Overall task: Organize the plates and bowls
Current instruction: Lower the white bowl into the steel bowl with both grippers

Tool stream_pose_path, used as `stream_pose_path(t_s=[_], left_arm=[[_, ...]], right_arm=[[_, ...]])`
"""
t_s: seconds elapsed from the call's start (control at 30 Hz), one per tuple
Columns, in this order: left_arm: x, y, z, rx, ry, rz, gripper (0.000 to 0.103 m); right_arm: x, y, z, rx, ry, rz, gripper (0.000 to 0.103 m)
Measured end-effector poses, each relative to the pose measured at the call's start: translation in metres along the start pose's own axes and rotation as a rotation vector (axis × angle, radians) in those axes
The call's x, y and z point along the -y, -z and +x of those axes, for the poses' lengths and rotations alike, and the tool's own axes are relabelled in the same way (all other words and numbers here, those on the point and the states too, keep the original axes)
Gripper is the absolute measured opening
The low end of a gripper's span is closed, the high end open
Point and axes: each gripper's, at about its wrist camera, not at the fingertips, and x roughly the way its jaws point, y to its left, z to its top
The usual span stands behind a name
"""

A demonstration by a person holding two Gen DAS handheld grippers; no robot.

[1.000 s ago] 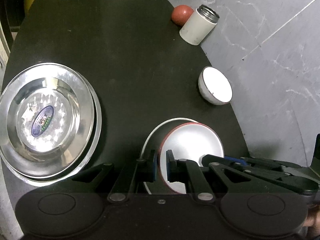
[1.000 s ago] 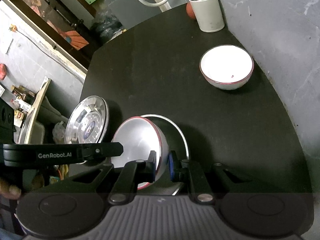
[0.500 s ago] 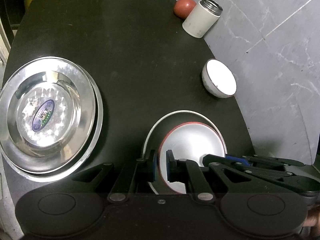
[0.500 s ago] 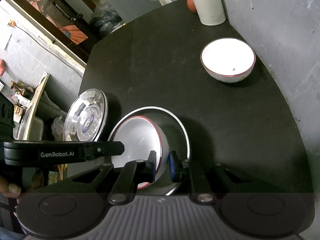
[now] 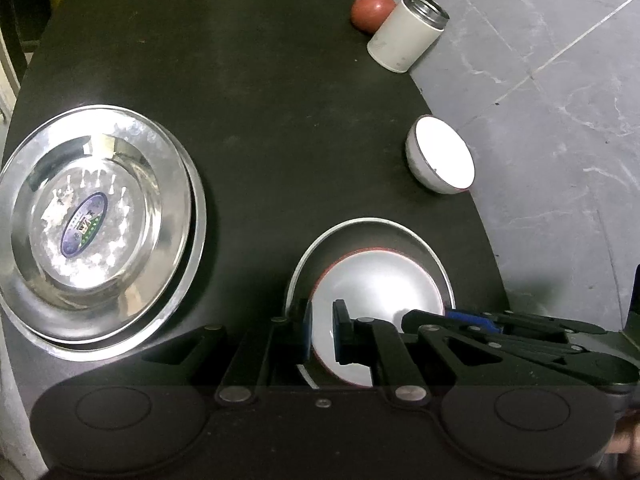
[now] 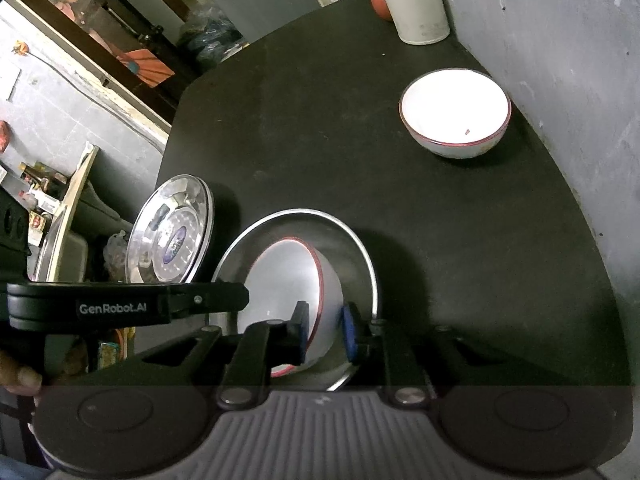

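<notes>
Left wrist: both grippers (left (image 5: 321,330), right (image 6: 325,330)) clamp red-rimmed bowl (image 5: 376,284); steel plate (image 5: 370,230) beneath

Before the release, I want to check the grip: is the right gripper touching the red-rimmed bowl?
Touching. In the right wrist view the right gripper has its fingers on either side of the red-rimmed bowl's wall, pinching the rim over the steel plate.
</notes>
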Motion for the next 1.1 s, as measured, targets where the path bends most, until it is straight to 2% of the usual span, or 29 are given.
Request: stream_pose_path(t_s=[0.43, 0.77, 0.8, 0.83, 0.93, 0.97, 1.0, 1.1], left_arm=[[0.004, -0.001, -0.008, 0.021, -0.021, 0.012, 0.015], [0.011, -0.007, -0.020, 0.078, -0.037, 0.054, 0.018], [0.012, -0.008, -0.020, 0.079, -0.038, 0.056, 0.020], [0.013, -0.008, -0.019, 0.081, -0.040, 0.059, 0.021], [0.017, -0.011, -0.018, 0.104, -0.056, 0.069, 0.040], [0.018, -0.012, -0.018, 0.119, -0.065, 0.073, 0.055], [0.019, -0.013, -0.019, 0.137, -0.079, 0.076, 0.071], [0.023, -0.017, -0.019, 0.199, -0.123, 0.081, 0.094]], right_arm=[[0.001, 0.000, -0.004, 0.012, 0.012, 0.001, 0.023], [0.007, -0.003, -0.022, 0.099, 0.027, 0.026, 0.023], [0.008, -0.004, -0.024, 0.112, 0.040, 0.031, 0.024], [0.009, -0.005, -0.025, 0.124, 0.052, 0.038, 0.030], [0.017, -0.006, -0.029, 0.163, 0.072, 0.078, 0.049], [0.021, -0.006, -0.029, 0.171, 0.078, 0.093, 0.058], [0.023, -0.006, -0.029, 0.178, 0.083, 0.107, 0.060], [0.035, -0.004, -0.026, 0.197, 0.090, 0.159, 0.074]])
